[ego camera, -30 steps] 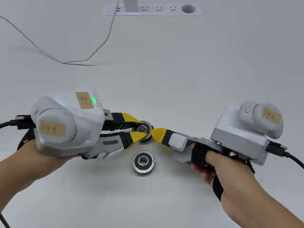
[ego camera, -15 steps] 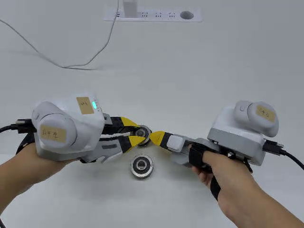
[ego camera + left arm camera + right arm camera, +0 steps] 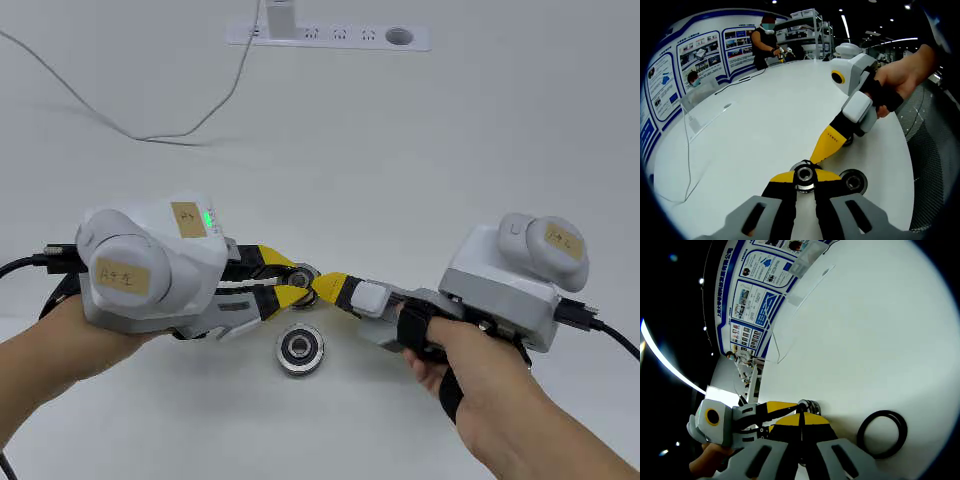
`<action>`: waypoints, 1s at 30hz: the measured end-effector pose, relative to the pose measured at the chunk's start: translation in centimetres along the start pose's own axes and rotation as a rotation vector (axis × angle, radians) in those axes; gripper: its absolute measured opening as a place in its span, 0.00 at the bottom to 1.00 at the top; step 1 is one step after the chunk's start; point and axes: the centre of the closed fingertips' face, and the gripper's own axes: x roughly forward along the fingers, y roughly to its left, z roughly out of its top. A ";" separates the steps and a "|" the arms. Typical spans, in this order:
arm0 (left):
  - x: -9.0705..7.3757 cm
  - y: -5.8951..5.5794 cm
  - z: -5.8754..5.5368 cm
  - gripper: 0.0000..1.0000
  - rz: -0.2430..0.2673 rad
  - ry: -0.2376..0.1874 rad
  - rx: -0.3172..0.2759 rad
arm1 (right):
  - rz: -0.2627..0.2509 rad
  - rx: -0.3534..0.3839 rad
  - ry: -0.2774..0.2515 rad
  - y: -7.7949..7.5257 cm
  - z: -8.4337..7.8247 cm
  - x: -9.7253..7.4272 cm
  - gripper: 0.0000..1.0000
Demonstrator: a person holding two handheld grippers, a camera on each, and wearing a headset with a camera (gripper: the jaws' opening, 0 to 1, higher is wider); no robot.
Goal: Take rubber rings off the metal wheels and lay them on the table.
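Note:
My left gripper (image 3: 297,282) is shut on a small metal wheel (image 3: 305,276) and holds it just above the white table. In the left gripper view the wheel (image 3: 805,175) sits between the yellow jaw tips. My right gripper (image 3: 328,288) comes from the right with its jaws shut, and its tips rest against the wheel's rim (image 3: 808,405). I cannot tell whether they pinch anything. A second wheel (image 3: 299,348) with a black rubber ring around it lies flat on the table just in front of both grippers. One loose black rubber ring (image 3: 882,434) lies on the table by the right gripper.
A white power strip (image 3: 330,35) lies at the far edge of the table (image 3: 420,160). A grey cable (image 3: 150,135) runs from it towards the left. In the left gripper view a person (image 3: 765,42) stands beyond the table by wall posters and shelves.
The head camera has shifted a little. Both grippers stay together at the held wheel, and the left gripper's body has rolled slightly.

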 end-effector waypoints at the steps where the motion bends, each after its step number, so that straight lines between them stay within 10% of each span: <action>1: 0.0 0.1 -0.1 0.13 0.001 -0.001 -0.002 | 0.002 0.000 0.000 0.1 0.0 0.0 0.00; 30: 0.0 0.0 0.1 0.13 -0.004 -0.013 -0.009 | 0.080 -0.056 0.021 0.8 0.0 0.2 0.00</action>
